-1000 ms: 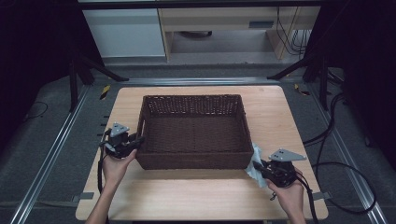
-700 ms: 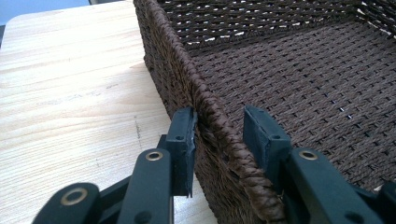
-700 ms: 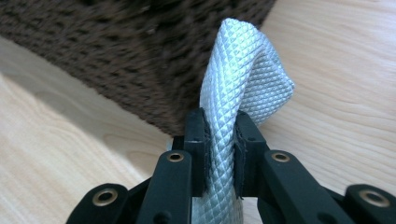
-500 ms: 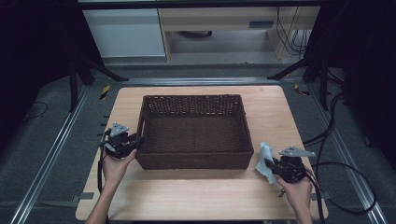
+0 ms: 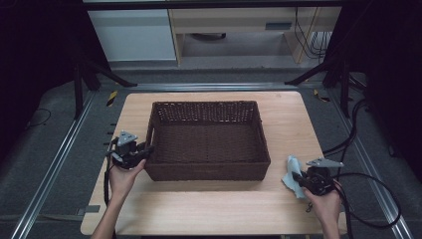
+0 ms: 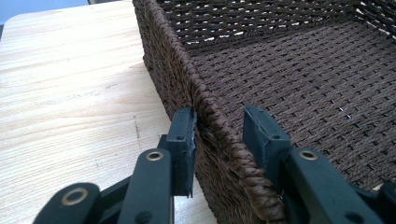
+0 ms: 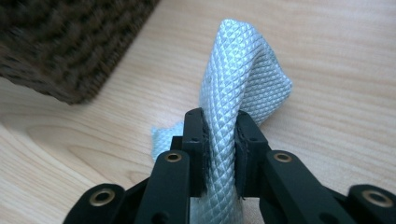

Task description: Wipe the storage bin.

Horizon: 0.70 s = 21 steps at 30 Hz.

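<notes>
Where it all sits: the wooden table (image 5: 209, 211), pale and bare apart from the two things I am working with.
Wicker basket (image 5: 209, 172): dark brown, rectangular and empty, standing square in the middle of the table.
Cloth (image 5: 290, 169): a small pale-blue rag with a diamond weave, standing up from the tabletop off the basket's near right corner and apart from it. It is outside the basket, not in it.
Right gripper (image 5: 298, 178): my pads are pinched on a fold of the cloth (image 7: 233, 70). They have just eased open a hair, but the fabric is squeezed between them.
Left gripper (image 5: 144, 151): my jaws straddle the rim of the basket's left wall (image 6: 210, 116). The outer pad lies against the weave. The inner one seems to stand a little off it, so I cannot tell whether this is a true pinch.
Just changed: a second ago my right hand had the cloth close to the basket's right wall; now it has slid outward and a touch lower, towards the table's right edge. The left hand has not budged.
Meaning: I judge the rag is being set aside on the table rather than packed, with my left steadying the basket. The slackening grip suggests a release is near.
</notes>
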{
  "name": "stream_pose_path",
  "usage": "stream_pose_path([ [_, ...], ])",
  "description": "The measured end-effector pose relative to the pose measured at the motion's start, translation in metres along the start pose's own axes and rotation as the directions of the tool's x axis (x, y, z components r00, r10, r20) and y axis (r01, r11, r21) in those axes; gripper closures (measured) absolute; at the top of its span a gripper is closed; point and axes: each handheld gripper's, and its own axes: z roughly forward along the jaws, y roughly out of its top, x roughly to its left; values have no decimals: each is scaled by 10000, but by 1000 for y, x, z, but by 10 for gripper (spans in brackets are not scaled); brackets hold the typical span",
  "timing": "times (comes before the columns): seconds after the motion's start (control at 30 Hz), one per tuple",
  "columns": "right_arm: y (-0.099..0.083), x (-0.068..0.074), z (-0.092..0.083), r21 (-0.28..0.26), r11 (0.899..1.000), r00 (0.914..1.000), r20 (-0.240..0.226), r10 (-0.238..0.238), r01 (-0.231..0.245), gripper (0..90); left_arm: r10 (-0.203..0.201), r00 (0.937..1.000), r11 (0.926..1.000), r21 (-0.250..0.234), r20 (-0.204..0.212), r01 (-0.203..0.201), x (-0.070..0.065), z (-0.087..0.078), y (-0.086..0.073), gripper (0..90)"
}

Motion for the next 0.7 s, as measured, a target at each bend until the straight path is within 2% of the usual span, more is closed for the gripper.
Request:
stream_pose_path([
  [0.1,-1,0,4,222,9998,10000,45,-25,24,736,2,10000,10000,0,12,-2,0,0,0,636],
  [0.23,0,-1,2,-96,9999,9995,291,-95,98,643,-2,10000,10000,2,29,2,0,0,0,636],
  [0.37,3,0,-4,-704,9974,9987,490,-144,178,583,10,10000,10000,5,35,-10,0,0,0,638],
  [0.5,10,2,-12,-1275,9916,9987,484,-161,221,565,5,10000,10000,-4,62,-5,0,0,0,638],
  [0.7,26,9,-27,-2126,9764,9989,370,-299,371,569,-5,9999,10000,6,101,5,1,0,0,643],
])
